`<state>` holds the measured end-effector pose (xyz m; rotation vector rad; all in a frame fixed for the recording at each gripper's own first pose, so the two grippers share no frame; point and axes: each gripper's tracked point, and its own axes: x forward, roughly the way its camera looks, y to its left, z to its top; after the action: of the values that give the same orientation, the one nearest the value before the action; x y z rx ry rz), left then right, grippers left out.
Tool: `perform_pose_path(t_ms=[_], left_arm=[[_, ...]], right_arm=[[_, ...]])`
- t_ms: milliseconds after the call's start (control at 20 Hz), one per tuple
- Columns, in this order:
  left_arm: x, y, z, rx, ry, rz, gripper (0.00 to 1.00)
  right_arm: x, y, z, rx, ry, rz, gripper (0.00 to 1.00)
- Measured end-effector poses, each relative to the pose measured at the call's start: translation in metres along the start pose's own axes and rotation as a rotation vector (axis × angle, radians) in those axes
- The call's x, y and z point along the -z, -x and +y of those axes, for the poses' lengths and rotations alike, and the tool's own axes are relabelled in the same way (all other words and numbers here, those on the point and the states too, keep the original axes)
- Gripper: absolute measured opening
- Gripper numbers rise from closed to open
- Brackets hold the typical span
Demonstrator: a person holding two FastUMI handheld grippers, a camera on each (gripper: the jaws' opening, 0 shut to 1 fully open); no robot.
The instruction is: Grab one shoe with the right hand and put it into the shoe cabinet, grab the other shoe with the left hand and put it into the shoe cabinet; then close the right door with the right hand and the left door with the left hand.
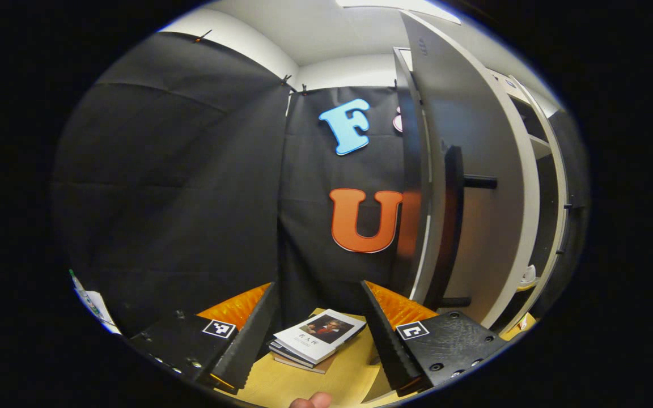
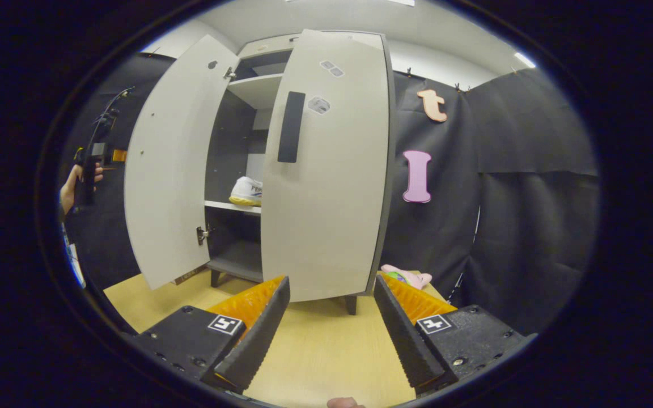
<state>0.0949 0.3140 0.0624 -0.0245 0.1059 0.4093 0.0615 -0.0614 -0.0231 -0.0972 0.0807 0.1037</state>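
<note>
Stack of books (image 1: pixel 316 339) lies on the wooden surface (image 1: pixel 298 385) just ahead of the left tool (image 1: pixel 318 328), between its fingers in the frame; tool wide, nothing in it. Left door (image 1: pixel 474 187) stands edge-on at right of the left gripper view, its dark handle (image 1: pixel 452 226) facing the tool, close in front. Past the door edge, cabinet shelves and a bit of white, probably the shoe, too small to be sure.

Right gripper view gives the shoe cabinet (image 2: pixel 258 62) front-on: both doors open, right door (image 2: pixel 326 170) swung partway across the opening, dark handle (image 2: pixel 291 127) on it. White shoe (image 2: pixel 247 191) sits on the middle shelf (image 2: pixel 230 207), partly hidden behind the right door edge. Left door (image 2: pixel 165 164) open wide. Far left, a hand (image 2: pixel 74 187) holding the other tool.

Right tool (image 2: pixel 332 323) wide, holding nothing, over bare surface (image 2: pixel 315 351) with open room up to the cabinet feet. Pink item (image 2: pixel 408 276) lies on the surface beside the cabinet's right side, near the cloth wall.
</note>
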Motion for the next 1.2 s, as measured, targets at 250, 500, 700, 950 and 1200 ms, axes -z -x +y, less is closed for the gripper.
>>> perform_pose_path(t_ms=[250,500,700,950,1200], left_arm=[[-0.002,0.006,-0.002,-0.040,-0.013,-0.021,0.85],[0.000,0.016,-0.025,-0.009,-0.014,-0.023,0.86],[0.001,0.022,-0.054,0.034,0.003,-0.026,0.86],[0.004,0.027,-0.101,0.109,0.008,-0.046,0.86],[0.002,0.020,-0.155,0.202,0.037,-0.068,0.86]], right_arm=[[0.007,-0.002,-0.008,0.009,-0.031,0.015,0.97],[0.009,-0.004,-0.007,-0.019,-0.023,0.021,0.97],[0.009,-0.001,-0.010,-0.024,0.002,0.017,0.97],[0.010,0.003,-0.022,-0.007,0.000,0.026,0.97],[0.010,0.009,-0.041,0.036,-0.019,0.037,0.97]])
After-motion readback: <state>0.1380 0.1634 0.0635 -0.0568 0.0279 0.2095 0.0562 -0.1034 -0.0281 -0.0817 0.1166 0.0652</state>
